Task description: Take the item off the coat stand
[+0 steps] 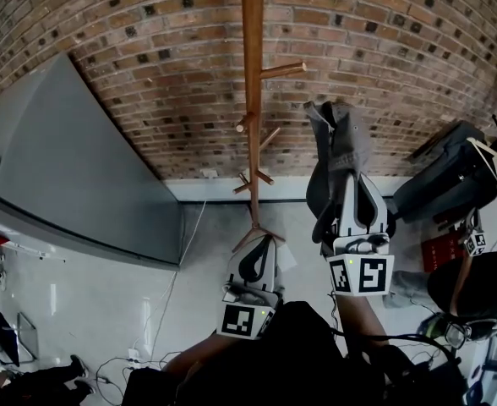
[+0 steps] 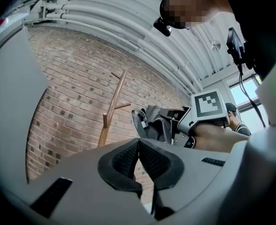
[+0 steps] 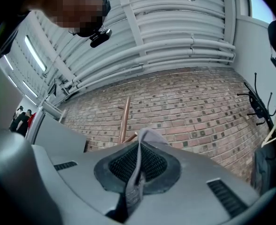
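Grey fabric item [image 1: 337, 155]: off the coat stand [image 1: 251, 100], hanging in the air just to the stand's right. We see a gap btw. it and the pegs in the head view. Left gripper view agrees: item [image 2: 152, 121] sits right of the wooden pole [image 2: 114, 102], apart from it.

R gripper [image 1: 352, 194]: jaws clamped on the item. In its own view [image 3: 139, 146] we note a fold of grey cloth [image 3: 147, 137] running down btw. the two mesh pads, with the pads pressed against it on both sides. Cloth bunches up above the fingertips, and the rest drapes over and left of the gripper in the head view. Marker cube [image 1: 358, 275] is below, twd. the person.

L gripper [image 1: 261, 244]: jaws pressed together, tips meeting, nothing btw. them [image 2: 138, 142]. Head view puts it low, near the stand's foot, left of the R gripper. We see no contact w/ stand or item.

Stand: tall wooden pole w/ short angled pegs, upright against a brick wall [image 1: 147, 57]. We see no load on the visible pegs.

Surroundings: large grey panel [image 1: 71, 167] leaning at left. Dark bags [image 1: 451, 176] by the wall at right. Pale floor [image 1: 206, 235] w/ a cable trailing across it.
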The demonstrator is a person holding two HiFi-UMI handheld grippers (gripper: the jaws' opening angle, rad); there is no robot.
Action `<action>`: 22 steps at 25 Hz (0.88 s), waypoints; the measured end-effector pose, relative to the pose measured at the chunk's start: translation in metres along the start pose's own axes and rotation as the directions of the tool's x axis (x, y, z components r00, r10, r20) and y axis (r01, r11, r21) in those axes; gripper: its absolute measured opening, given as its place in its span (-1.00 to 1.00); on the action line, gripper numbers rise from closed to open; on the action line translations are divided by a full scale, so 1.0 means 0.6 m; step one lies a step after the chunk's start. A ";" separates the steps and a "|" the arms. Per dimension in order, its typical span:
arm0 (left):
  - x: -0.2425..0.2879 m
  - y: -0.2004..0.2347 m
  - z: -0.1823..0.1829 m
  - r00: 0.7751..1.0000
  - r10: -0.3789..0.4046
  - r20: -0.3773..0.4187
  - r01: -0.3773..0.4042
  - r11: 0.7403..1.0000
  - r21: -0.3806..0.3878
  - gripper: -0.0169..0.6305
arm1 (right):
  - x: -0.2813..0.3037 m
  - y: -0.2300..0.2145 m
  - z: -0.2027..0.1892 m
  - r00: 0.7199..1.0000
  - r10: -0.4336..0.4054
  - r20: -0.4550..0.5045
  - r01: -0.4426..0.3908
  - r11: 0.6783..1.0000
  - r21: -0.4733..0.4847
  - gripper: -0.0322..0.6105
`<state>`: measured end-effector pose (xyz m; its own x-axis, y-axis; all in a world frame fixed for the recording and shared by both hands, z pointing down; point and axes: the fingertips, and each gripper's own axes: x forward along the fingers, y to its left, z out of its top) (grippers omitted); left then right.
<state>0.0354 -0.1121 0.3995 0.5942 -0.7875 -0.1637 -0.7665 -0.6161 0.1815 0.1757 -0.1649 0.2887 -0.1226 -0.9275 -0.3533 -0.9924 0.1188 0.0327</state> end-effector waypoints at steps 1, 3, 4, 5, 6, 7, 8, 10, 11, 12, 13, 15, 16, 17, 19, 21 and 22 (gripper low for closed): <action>0.002 0.000 0.002 1.000 0.000 0.007 0.000 1.000 -0.002 -0.90 | -0.002 0.004 -0.001 1.000 0.005 -0.002 -0.005 1.000 -0.008 -0.83; 0.006 0.001 0.008 1.000 0.005 0.027 -0.005 1.000 -0.007 -0.90 | -0.004 0.012 -0.003 1.000 0.015 -0.009 -0.015 1.000 -0.024 -0.83; 0.008 0.001 0.010 0.999 0.008 0.032 -0.008 1.000 -0.010 -0.90 | -0.006 0.015 -0.005 1.000 0.019 -0.013 -0.019 0.999 -0.026 -0.83; 0.008 0.002 0.011 0.999 0.009 0.033 -0.009 1.000 -0.010 -0.90 | -0.008 0.017 -0.007 1.000 0.021 -0.018 -0.021 0.999 -0.025 -0.83; 0.009 0.002 0.011 0.999 0.008 0.032 -0.008 1.000 -0.010 -0.90 | -0.010 0.018 -0.009 1.000 0.022 -0.022 -0.022 1.000 -0.022 -0.83; 0.010 0.003 0.012 0.999 0.006 0.032 -0.006 1.000 -0.009 -0.90 | -0.012 0.019 -0.011 0.999 0.021 -0.026 -0.022 1.000 -0.019 -0.83; 0.011 0.003 0.012 0.999 0.005 0.033 -0.005 1.000 -0.009 -0.90 | -0.014 0.020 -0.014 0.999 0.021 -0.030 -0.021 1.000 -0.017 -0.83; 0.013 0.007 0.013 0.999 0.007 0.033 -0.006 1.000 -0.022 -0.90 | -0.019 0.024 -0.021 0.999 0.023 -0.039 -0.024 1.000 -0.016 -0.83; 0.015 0.009 0.013 0.999 0.008 0.031 -0.007 0.999 -0.032 -0.90 | -0.022 0.028 -0.025 0.999 0.027 -0.043 -0.027 1.000 -0.015 -0.83; 0.016 0.011 0.013 1.000 0.009 0.028 -0.008 0.999 -0.043 -0.90 | -0.024 0.032 -0.028 0.998 0.031 -0.045 -0.032 0.999 -0.014 -0.83; 0.017 0.012 0.014 1.000 0.010 0.026 -0.008 0.999 -0.050 -0.90 | -0.027 0.036 -0.030 0.998 0.036 -0.045 -0.036 0.999 -0.011 -0.83; 0.019 0.015 0.016 1.000 0.011 0.027 -0.010 0.999 -0.048 -0.90 | -0.032 0.043 -0.033 0.998 0.045 -0.042 -0.045 0.999 -0.003 -0.83; 0.019 0.017 0.017 0.999 0.011 0.030 -0.010 0.999 -0.039 -0.90 | -0.034 0.047 -0.034 0.998 0.051 -0.040 -0.051 0.999 0.000 -0.83; 0.020 0.018 0.018 0.999 0.012 0.033 -0.011 1.000 -0.029 -0.90 | -0.037 0.051 -0.035 0.998 0.057 -0.040 -0.057 0.998 0.001 -0.83; 0.023 0.022 0.022 0.999 0.014 0.041 -0.013 1.000 -0.026 -0.90 | -0.041 0.057 -0.040 0.997 0.067 -0.050 -0.067 0.998 -0.002 -0.83; 0.028 0.027 0.024 0.999 0.016 0.041 -0.015 0.999 -0.037 -0.90 | -0.043 0.061 -0.049 0.995 0.071 -0.068 -0.071 0.997 -0.006 -0.83; 0.030 0.029 0.024 0.999 0.017 0.038 -0.016 0.999 -0.041 -0.90 | -0.044 0.062 -0.052 0.995 0.071 -0.075 -0.072 0.997 -0.004 -0.83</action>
<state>0.0289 -0.1368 0.3857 0.5713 -0.7967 -0.1972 -0.7649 -0.6040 0.2238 0.1415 -0.1471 0.3286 -0.1934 -0.9407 -0.2787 -0.9811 0.1833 0.0621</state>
